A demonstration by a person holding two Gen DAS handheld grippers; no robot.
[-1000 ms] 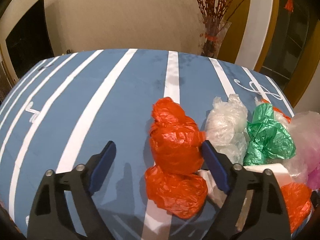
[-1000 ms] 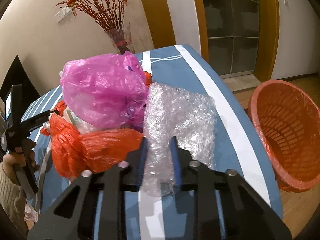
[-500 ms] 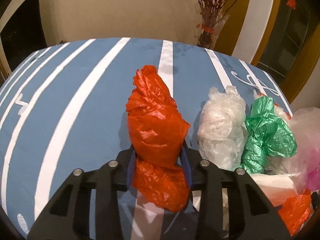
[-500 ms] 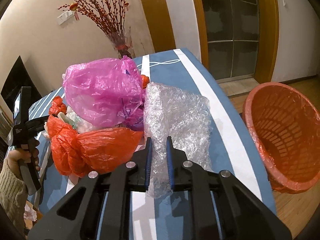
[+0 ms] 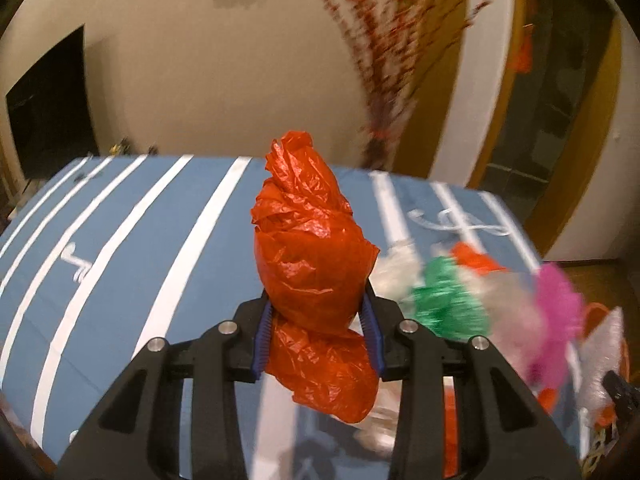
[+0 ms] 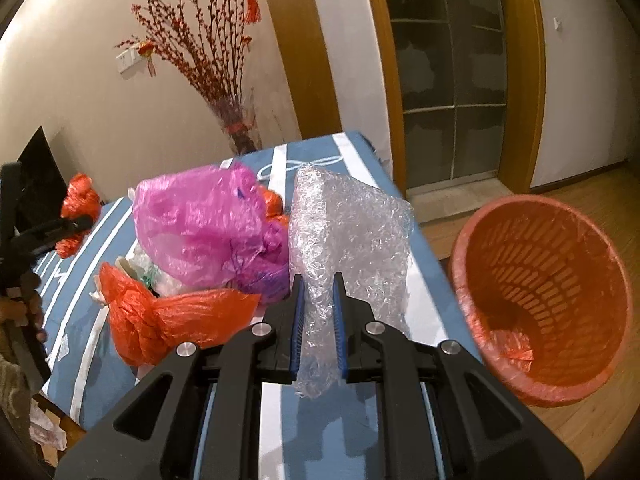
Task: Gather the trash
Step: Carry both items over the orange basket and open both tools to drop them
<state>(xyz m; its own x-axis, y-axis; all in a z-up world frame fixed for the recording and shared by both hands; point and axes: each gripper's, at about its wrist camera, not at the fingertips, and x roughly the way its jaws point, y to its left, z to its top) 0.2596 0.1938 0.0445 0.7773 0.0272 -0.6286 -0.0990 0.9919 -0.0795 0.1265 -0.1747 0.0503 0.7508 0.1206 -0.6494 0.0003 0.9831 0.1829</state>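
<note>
Tongs on the left (image 5: 318, 344) are clamped around a crumpled red-orange plastic bag (image 5: 312, 264), which stands up between the blue pads, lifted clear of the blue counter with white stripes (image 5: 132, 248); its lower end hangs below the pads. Just right of it on the counter lies a blurred heap: a whitish plastic wad (image 5: 394, 268), a crumpled green bag (image 5: 448, 300) and a pink plastic bag (image 5: 556, 300).

The right tongs (image 6: 318, 316) are pinched narrowly on a sheet of clear bubble wrap (image 6: 352, 240), which rises above the pads at the counter's right edge. Touching the wrap on its left sits the pink bag, and in front of that another red-orange bag (image 6: 160, 320) rests on the counter. A round orange lattice plastic basket (image 6: 536, 300) stands on the wooden floor (image 6: 592, 412) just beside the counter, with a scrap of orange plastic inside.
</note>
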